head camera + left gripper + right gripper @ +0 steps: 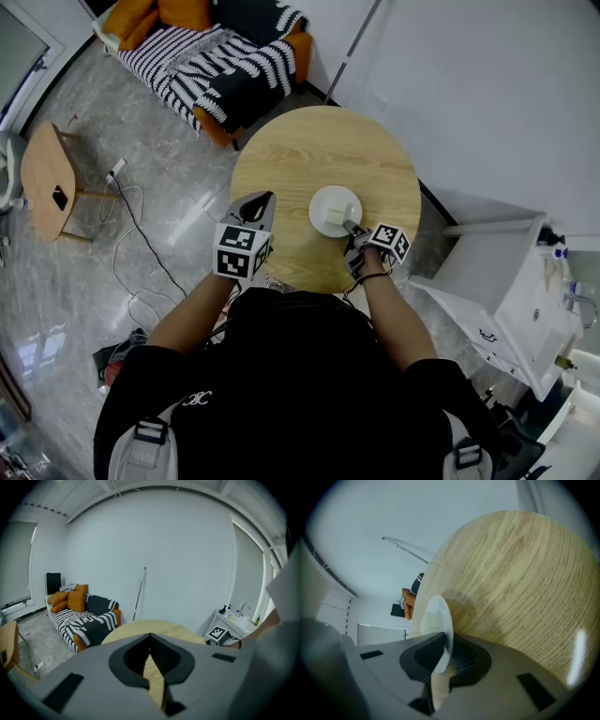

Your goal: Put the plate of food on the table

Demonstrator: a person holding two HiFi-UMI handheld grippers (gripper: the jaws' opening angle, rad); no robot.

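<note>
Sitting on the round wooden table (300,155), right of centre and toward the person's side, is the white plate (319,208) with a pale block of food (339,216) on it. Plate looks flat on the wood, with its shadow right under it in the right gripper view.

Right gripper (354,228) is at the plate's near-right rim and points down at a slant. Its jaws are slightly spread with the thin rim between them. One jaw is up against the rim, the other pad stands a little off it, so no real pinch.

Left gripper (261,199) hangs over the table's near-left part, well apart from the plate. Its jaw tips are pressed together with nothing between them, only table wood showing through the slit behind the tips.

Behind the table is a sofa (220,66) with a black-and-white striped blanket and orange cushions. A small wooden side table (47,178) stands far left, with a cable (141,239) on the grey floor beside it. A white cabinet (497,281) stands to the right of the table.
</note>
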